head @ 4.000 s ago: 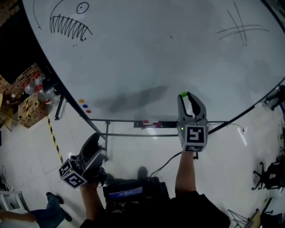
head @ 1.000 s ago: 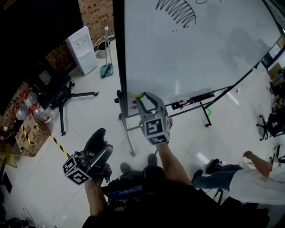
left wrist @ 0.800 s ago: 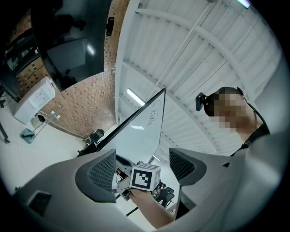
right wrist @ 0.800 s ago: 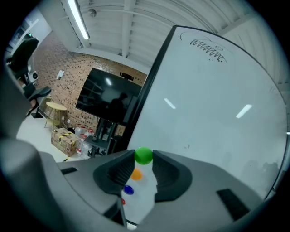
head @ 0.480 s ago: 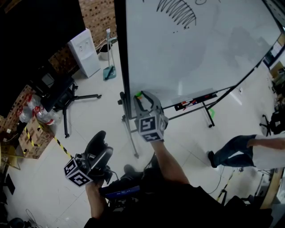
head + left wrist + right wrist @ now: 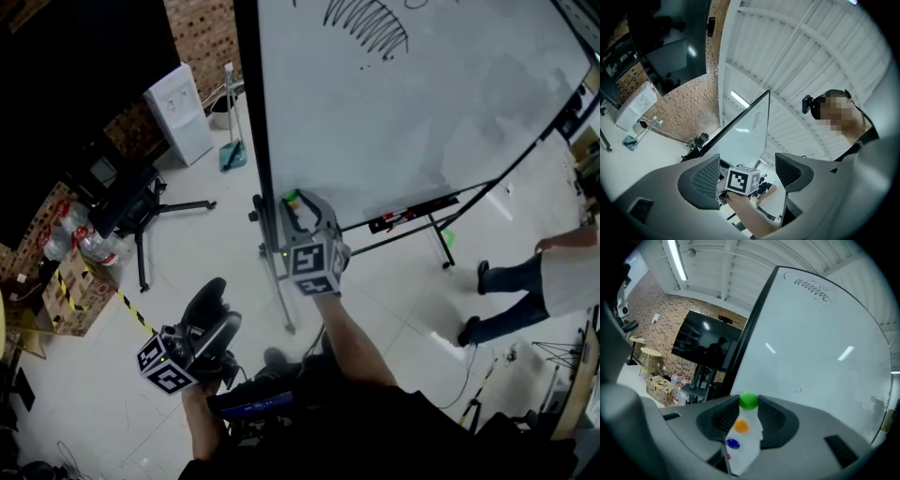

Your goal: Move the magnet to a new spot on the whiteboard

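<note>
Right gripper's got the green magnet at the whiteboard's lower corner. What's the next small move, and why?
Probably press the green magnet flat onto the whiteboard, then open the right gripper. The magnet sits pinched at the jaw tips just above the orange magnet; contact with the board isn't clear.

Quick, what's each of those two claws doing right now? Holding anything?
Left gripper: open, nothing between its jaws.
Right gripper: closed on the green magnet.

White cabinet (image 6: 178,111) stands near black chair (image 6: 131,202).
</note>
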`<state>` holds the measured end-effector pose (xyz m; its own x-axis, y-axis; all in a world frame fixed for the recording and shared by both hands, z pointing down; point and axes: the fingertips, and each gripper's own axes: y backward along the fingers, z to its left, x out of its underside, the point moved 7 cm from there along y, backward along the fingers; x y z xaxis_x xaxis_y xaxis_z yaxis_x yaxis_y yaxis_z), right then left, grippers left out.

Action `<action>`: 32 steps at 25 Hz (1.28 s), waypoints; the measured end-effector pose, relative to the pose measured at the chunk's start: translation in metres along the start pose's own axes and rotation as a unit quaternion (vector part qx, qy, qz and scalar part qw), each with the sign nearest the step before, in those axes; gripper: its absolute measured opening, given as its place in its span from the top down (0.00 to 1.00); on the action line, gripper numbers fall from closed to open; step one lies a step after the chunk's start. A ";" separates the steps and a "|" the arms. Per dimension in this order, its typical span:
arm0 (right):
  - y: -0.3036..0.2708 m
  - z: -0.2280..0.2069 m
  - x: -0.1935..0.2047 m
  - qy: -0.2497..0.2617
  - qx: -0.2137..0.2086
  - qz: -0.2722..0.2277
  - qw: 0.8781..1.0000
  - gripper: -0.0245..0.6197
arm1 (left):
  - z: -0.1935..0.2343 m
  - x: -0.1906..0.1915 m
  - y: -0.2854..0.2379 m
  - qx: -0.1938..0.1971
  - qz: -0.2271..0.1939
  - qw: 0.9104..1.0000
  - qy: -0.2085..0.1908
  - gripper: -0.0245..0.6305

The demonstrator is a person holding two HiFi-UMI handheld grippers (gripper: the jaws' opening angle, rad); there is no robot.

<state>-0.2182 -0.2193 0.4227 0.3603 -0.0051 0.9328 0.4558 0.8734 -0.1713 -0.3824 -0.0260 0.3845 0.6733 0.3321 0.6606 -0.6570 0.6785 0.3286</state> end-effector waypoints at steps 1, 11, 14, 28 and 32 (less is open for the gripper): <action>0.000 0.000 -0.001 0.004 0.002 -0.001 1.000 0.73 | 0.000 0.000 0.000 -0.001 0.000 1.000 0.000 0.41; 0.000 0.000 0.003 -0.012 -0.013 -0.009 1.000 0.71 | 0.001 0.001 -0.002 0.001 0.004 1.000 0.001 0.41; 0.002 -0.002 0.004 -0.018 -0.015 -0.006 1.000 0.71 | 0.001 0.001 -0.003 0.003 0.004 1.000 0.001 0.41; 0.077 -0.043 -0.006 -0.217 -0.133 -0.077 0.964 0.72 | 0.011 -0.001 -0.004 0.029 0.021 0.999 0.018 0.41; 0.104 -0.050 -0.015 -0.235 -0.137 -0.097 0.957 0.72 | 0.016 0.002 -0.003 0.043 0.026 0.998 0.027 0.41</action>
<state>-0.1356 -0.1523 0.3748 -0.1293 0.1226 0.9840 0.6971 0.7170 0.0023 -0.3844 -0.0380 0.3952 0.6538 0.4019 0.6411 -0.7166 0.6010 0.3540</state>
